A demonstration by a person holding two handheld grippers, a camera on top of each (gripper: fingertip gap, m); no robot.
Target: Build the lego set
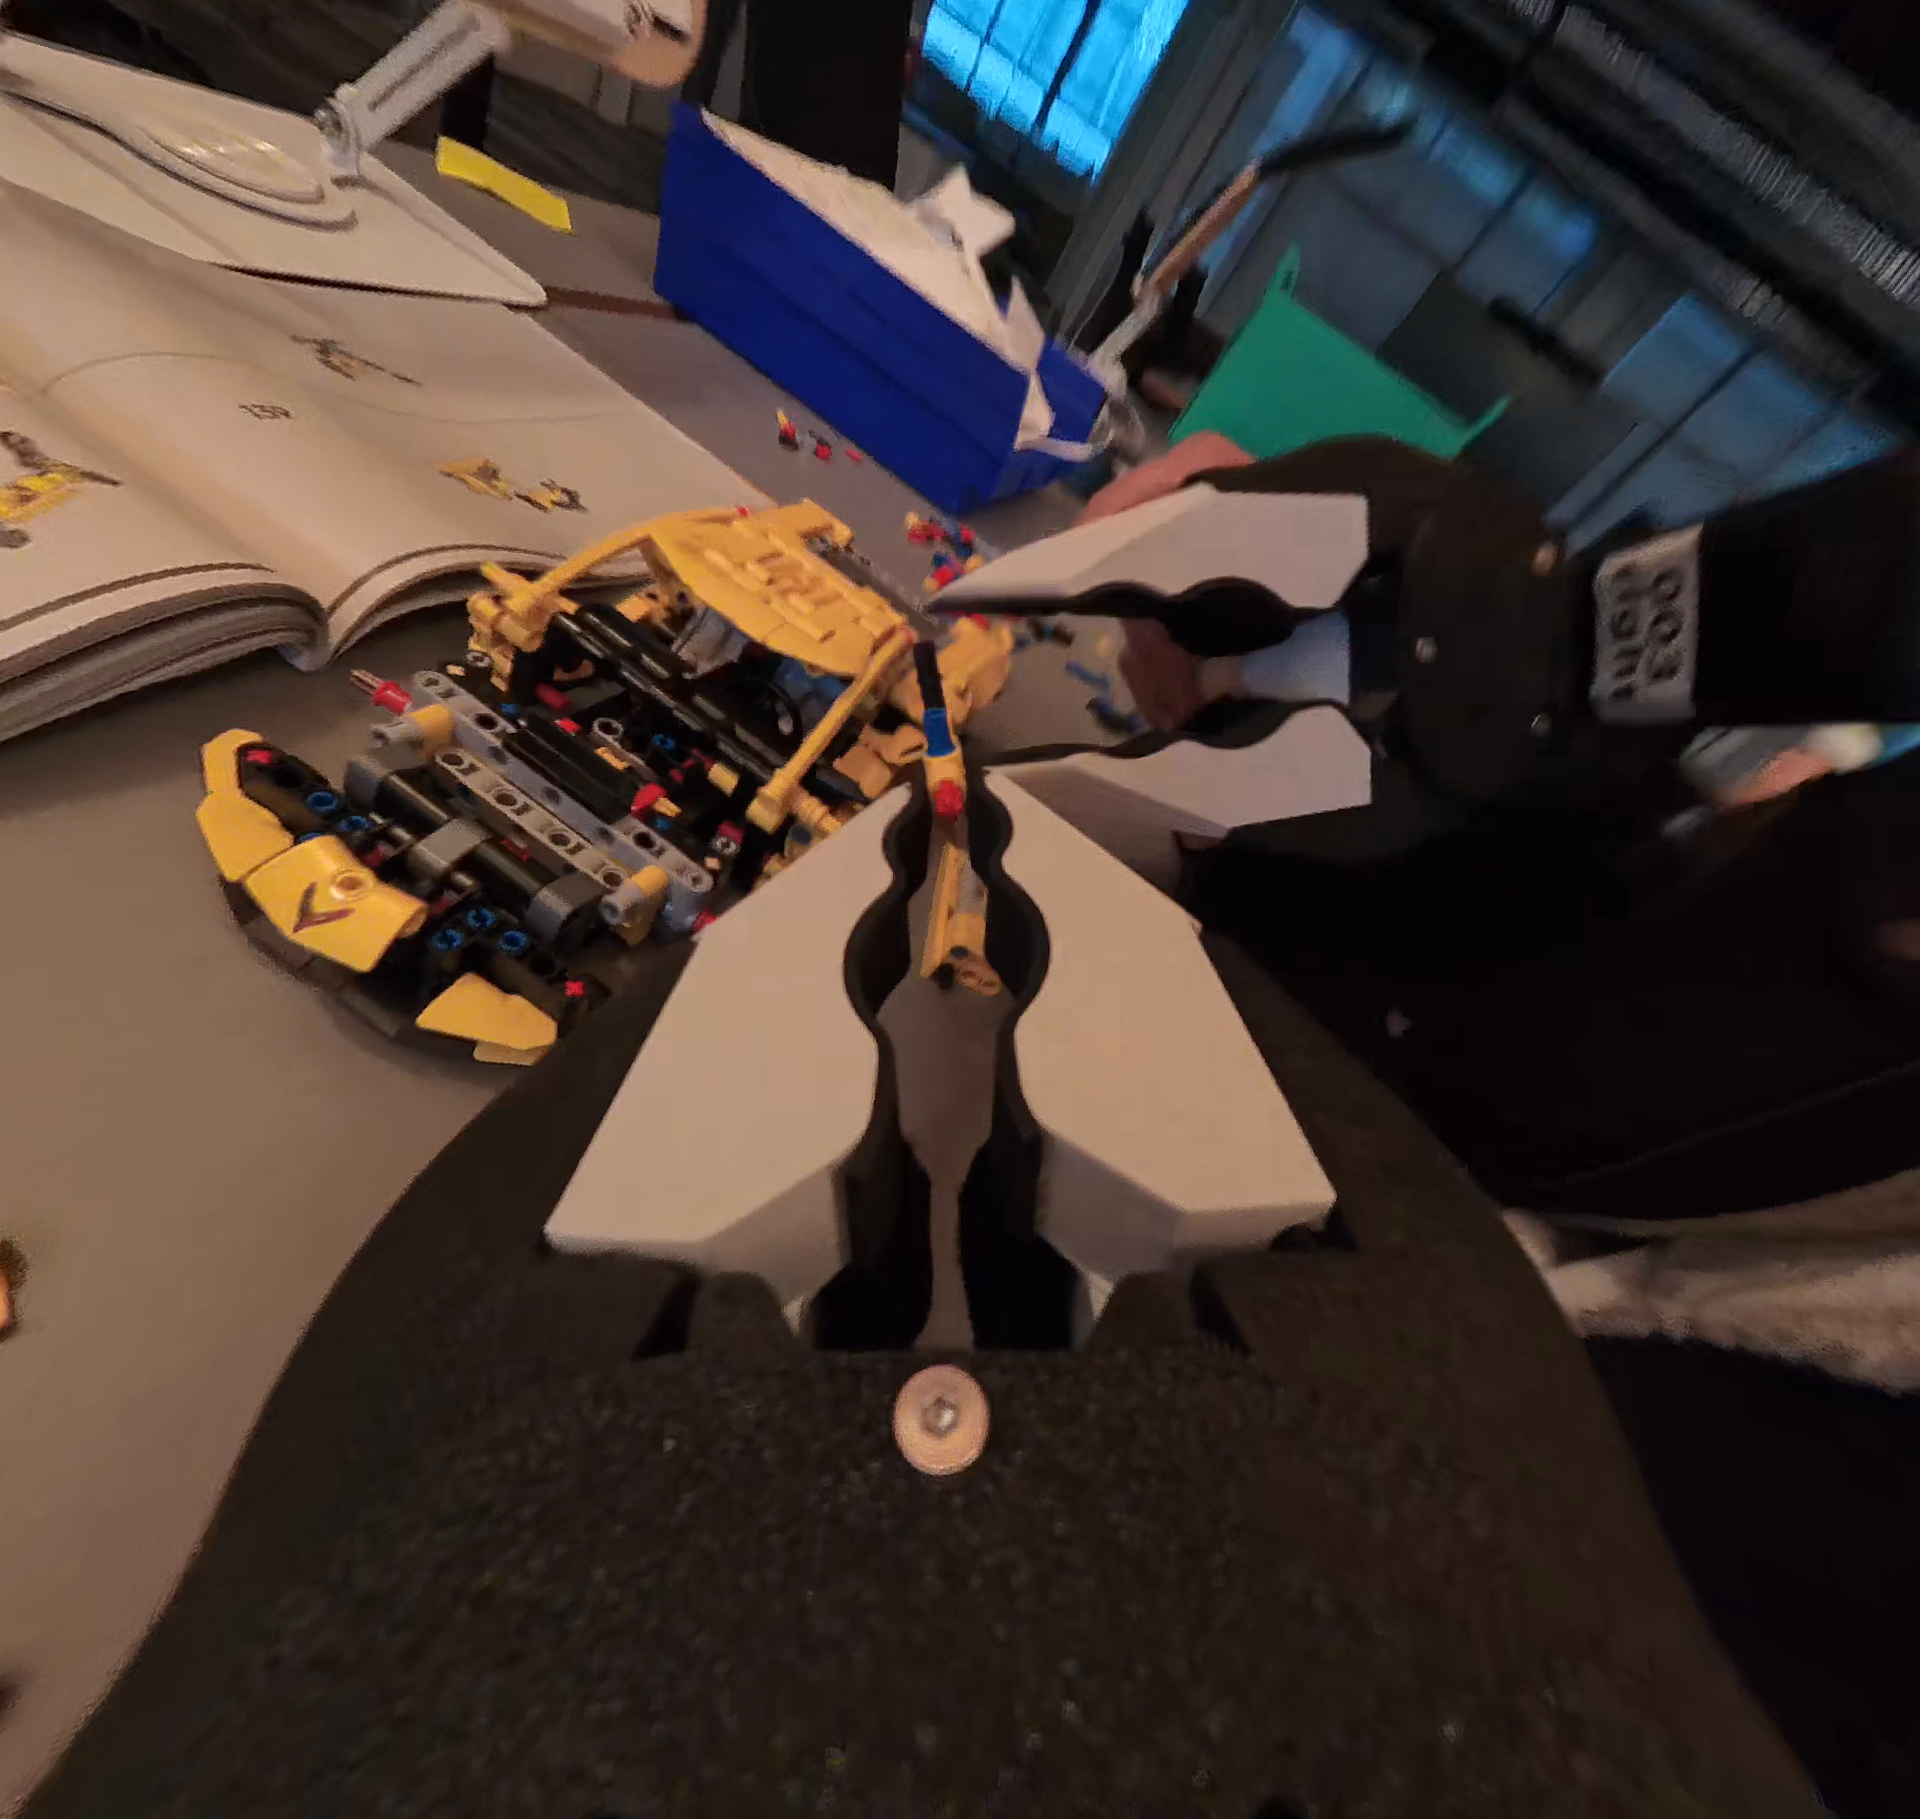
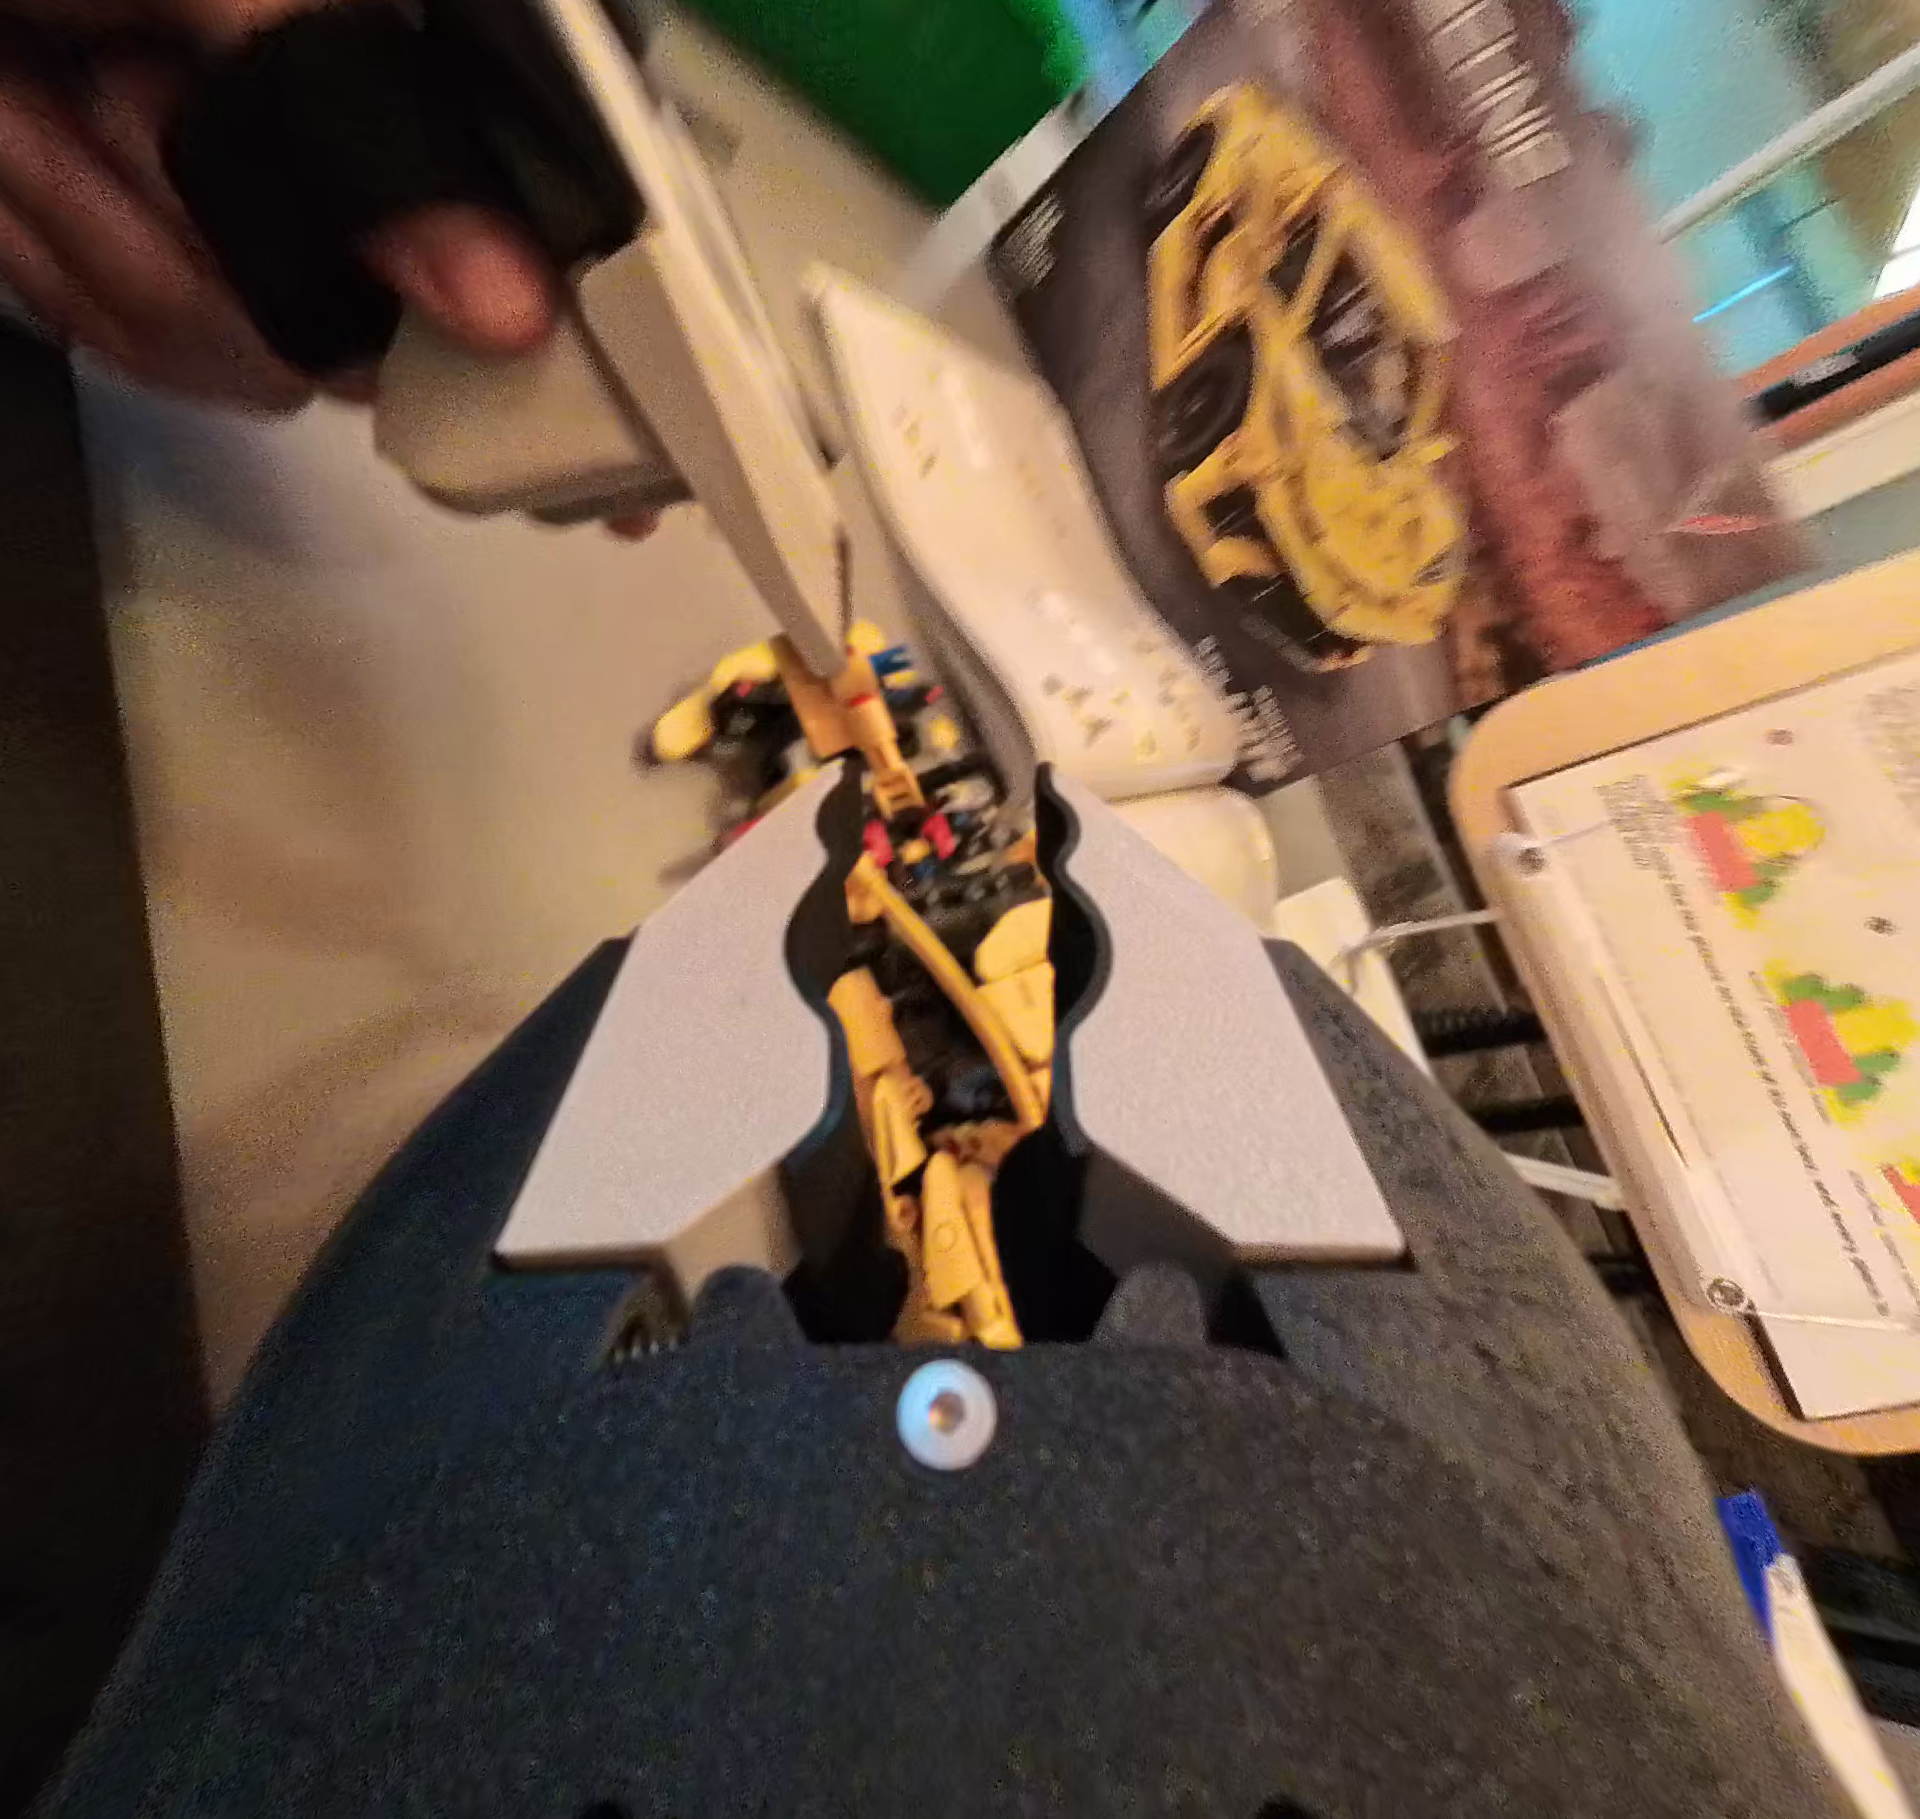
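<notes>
Left wrist view: instruction book (image 1: 260, 481) lies open at far left — readable while building. Yellow lego car (image 1: 582, 761) sits on the grey table (image 1: 156, 1198) beside it, chassis exposed. Left gripper (image 1: 948, 782) is clamped on a thin yellow strip piece (image 1: 951, 896), presumably lining it up at the car's side. Right gripper (image 1: 961, 673), jaws gaping, straddles the car's near end — likely bracing it.
</notes>
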